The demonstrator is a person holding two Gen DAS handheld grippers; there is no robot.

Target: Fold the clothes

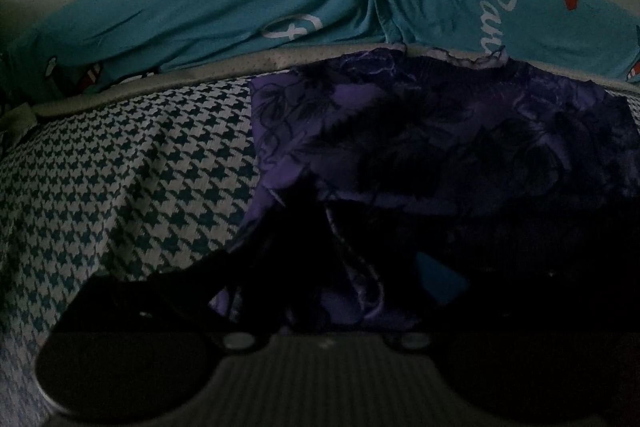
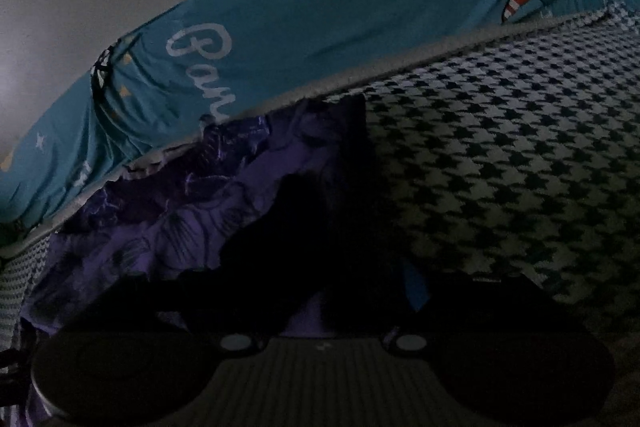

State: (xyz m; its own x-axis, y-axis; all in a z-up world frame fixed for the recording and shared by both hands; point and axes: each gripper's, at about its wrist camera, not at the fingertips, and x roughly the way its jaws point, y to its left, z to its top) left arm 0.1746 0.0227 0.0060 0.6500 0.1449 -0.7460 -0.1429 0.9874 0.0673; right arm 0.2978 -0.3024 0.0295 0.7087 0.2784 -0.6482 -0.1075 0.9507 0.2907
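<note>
On the houndstooth bedspread [image 1: 120,167], right up against the teal printed sheet [image 1: 240,7] at the far edge, we've got the purple floral garment [image 1: 420,131] spread out but pretty rumpled. Both views are super dark, so take this with salt.

It looks to us like thin, soft, floppy fabric, light as anything and maybe a bit slick. It'll sag wherever it isn't supported, so we'd pinch hems or corners rather than the middle.

The left gripper [image 1: 320,247] appears to have near-edge cloth bunched between its fingers; the blue pad [image 1: 440,279] shows beside the fabric. The right gripper [image 2: 348,267] sits over its end of the near edge too, but we honestly can't tell if it's closed on anything.

Long axis seems to run side to side, parallel to the bed edge; which end is which, we can't make out.
</note>
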